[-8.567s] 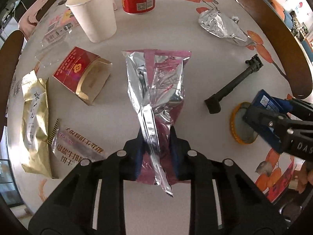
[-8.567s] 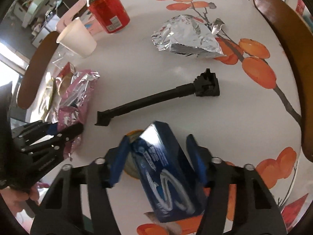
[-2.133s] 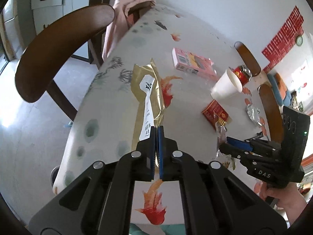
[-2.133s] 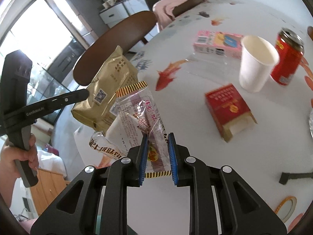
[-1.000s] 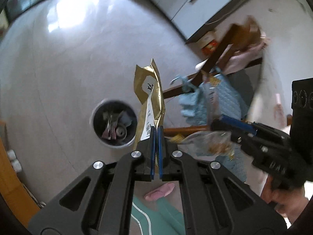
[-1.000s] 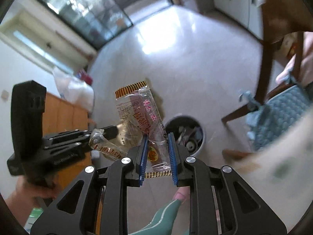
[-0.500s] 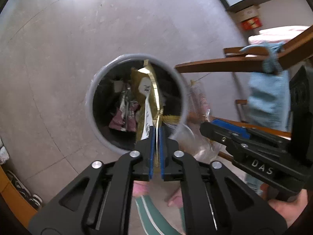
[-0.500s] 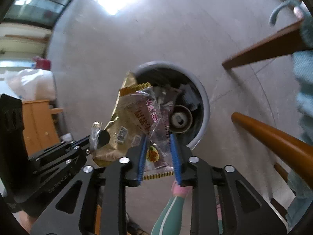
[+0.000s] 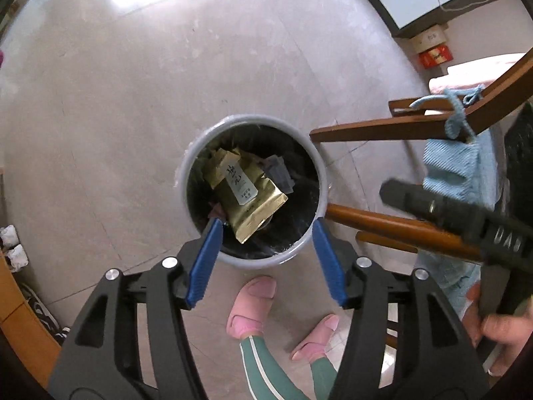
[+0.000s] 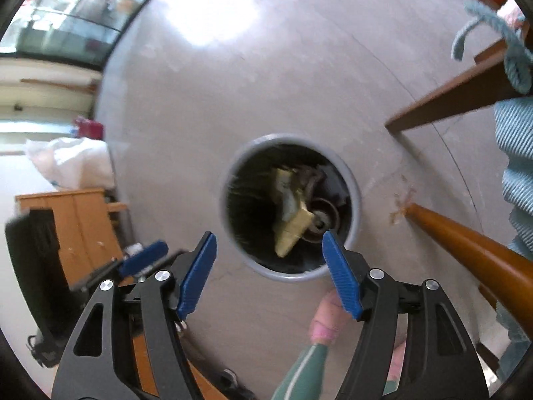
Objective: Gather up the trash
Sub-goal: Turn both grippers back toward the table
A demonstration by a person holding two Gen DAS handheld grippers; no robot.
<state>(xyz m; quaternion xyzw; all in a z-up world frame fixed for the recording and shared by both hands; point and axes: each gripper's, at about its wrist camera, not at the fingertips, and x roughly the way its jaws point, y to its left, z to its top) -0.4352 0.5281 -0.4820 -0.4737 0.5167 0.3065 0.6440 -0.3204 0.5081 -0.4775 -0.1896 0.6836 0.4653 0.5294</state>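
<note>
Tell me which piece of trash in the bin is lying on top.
The gold packet with the white label: it lies fully exposed across the bin, while the grey wrapper and other scraps are partly buried beneath it.

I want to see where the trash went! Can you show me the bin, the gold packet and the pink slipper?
bin (image 9: 182, 180): left wrist view, on its grey rim.
gold packet (image 9: 256, 206): left wrist view, on its gold front, inside the bin.
pink slipper (image 9: 251, 303): left wrist view, on its top.

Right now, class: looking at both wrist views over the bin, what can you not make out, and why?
- Clear wrapper: not identifiable inside the trash bin; right wrist view is blurred.
- Items under the gold packet: covered by it, left wrist view.
- Right gripper tips: motion-blurred, left wrist view.
- Bin's near rim: behind left gripper fingers.
</note>
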